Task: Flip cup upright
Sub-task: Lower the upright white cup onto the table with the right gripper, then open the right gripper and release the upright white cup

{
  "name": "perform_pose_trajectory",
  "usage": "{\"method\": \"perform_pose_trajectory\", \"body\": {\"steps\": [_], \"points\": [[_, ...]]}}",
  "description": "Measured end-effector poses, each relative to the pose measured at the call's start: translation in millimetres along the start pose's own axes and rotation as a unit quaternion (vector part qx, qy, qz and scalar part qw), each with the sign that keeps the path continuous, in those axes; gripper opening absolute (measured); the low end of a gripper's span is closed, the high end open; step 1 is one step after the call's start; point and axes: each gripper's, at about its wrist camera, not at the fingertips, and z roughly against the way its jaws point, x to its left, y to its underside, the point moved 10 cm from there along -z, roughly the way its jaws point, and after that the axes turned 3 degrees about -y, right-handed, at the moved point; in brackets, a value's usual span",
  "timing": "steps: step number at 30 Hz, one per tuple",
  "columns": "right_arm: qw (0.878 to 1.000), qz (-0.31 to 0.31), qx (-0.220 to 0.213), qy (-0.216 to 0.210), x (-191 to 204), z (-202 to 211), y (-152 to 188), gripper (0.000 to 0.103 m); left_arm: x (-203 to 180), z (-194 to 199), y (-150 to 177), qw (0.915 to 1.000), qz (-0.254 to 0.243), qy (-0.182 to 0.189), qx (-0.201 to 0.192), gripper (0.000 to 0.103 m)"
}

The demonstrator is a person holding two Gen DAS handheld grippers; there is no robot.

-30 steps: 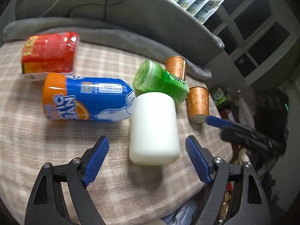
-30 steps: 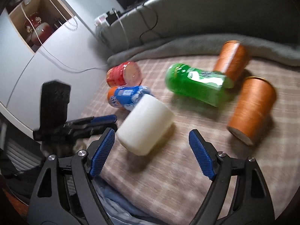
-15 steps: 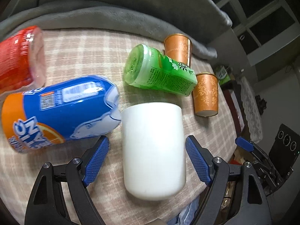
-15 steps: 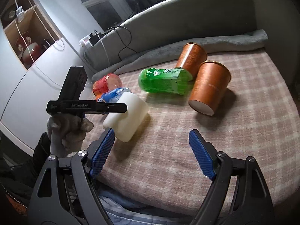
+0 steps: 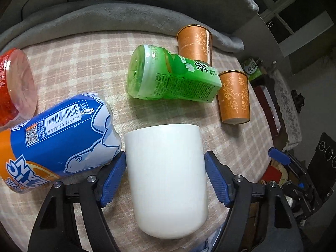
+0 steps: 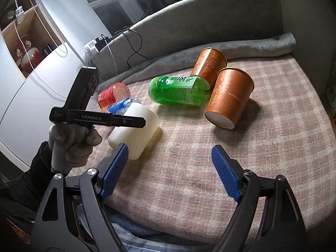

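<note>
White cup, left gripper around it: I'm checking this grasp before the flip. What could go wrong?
The white cup lies near the bed edge, so it may roll off. The blue bottle touches the left gripper finger and may get nudged. Smooth cup walls may slip.

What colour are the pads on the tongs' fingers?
Blue, ribbed pads, clearest in the right wrist view.

L gripper [image 5: 164, 175] & R gripper [image 6: 168, 171] — jaws apart
</note>
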Motion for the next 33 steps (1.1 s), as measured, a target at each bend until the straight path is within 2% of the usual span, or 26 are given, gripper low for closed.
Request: {"method": "perform_pose_trajectory", "body": {"steps": [9, 19, 26, 33], "points": [[1.0, 0.018, -0.004, 0.015, 9, -4, -2, 0.084, -10, 19, 4, 0.9982, -0.02, -0.02, -0.052, 0.075], [0.999, 0.032, -0.008, 0.027, 14, -6, -3, 0.084, -24, 39, 9, 0.9903, -0.037, -0.046, -0.126, 0.075], [0.999, 0.031, -0.019, 0.032, 13, -2, -5, 0.084, -32, 42, 12, 0.9855, -0.046, -0.06, -0.152, 0.075], [0.997, 0.045, -0.033, 0.055, 14, 3, -7, 0.084, -34, 49, 11, 0.9787, -0.053, -0.077, -0.183, 0.075]]}}
